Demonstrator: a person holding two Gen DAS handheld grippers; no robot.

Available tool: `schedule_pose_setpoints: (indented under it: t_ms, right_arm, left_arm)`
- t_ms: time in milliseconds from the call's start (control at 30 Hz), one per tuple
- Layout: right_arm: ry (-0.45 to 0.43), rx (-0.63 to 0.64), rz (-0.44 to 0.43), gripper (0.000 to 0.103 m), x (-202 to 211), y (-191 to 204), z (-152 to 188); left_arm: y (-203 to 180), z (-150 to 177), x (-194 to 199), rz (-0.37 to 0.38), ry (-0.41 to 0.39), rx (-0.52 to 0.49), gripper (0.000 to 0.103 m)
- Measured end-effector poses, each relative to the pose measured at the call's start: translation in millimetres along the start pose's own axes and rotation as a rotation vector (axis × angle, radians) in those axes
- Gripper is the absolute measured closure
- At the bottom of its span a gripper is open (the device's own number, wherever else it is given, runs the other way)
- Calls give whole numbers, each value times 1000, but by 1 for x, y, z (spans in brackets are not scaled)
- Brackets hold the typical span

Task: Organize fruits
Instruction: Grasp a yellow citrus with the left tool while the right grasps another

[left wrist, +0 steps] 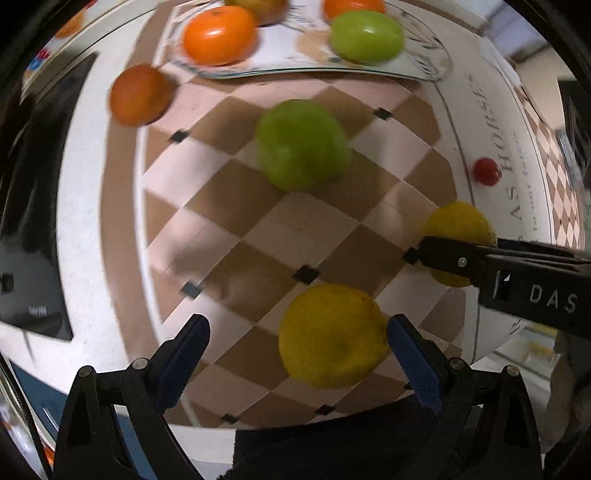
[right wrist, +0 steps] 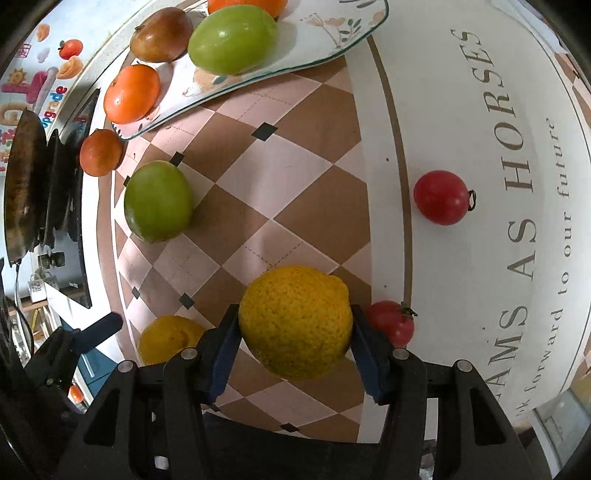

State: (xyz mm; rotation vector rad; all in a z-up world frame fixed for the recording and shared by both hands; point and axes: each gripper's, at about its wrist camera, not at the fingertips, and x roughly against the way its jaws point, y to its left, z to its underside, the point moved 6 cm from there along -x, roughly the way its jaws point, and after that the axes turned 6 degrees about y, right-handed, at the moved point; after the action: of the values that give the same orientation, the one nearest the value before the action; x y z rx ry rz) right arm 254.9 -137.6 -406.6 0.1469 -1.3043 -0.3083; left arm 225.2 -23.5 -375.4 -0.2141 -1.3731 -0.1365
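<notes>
On the far left of the right wrist view a dark pan stands beside the checkered mat. A small orange lies on the mat's left edge, just beside the plate, and a green apple sits on the mat below it. The plate at the top holds an orange, a brownish fruit and a second green apple.

The left gripper has its fingers spread wide, with a lemon lying on the mat between them, close against the right finger and clear of the left one.

Further right, the right gripper pinches a second lemon, both blue pads pressed to its sides; whether it is lifted off the mat cannot be told. A tomato lies just beside its right finger, and another tomato sits well apart on the white lettered band.
</notes>
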Motion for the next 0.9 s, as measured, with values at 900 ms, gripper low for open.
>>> schedule_pose_setpoints:
  t_ms: [900]
  right_arm:
    - [32,-15,-69,44,11,-15,-15]
  left_arm:
    - [-31,25,-21,148,165,-73,35]
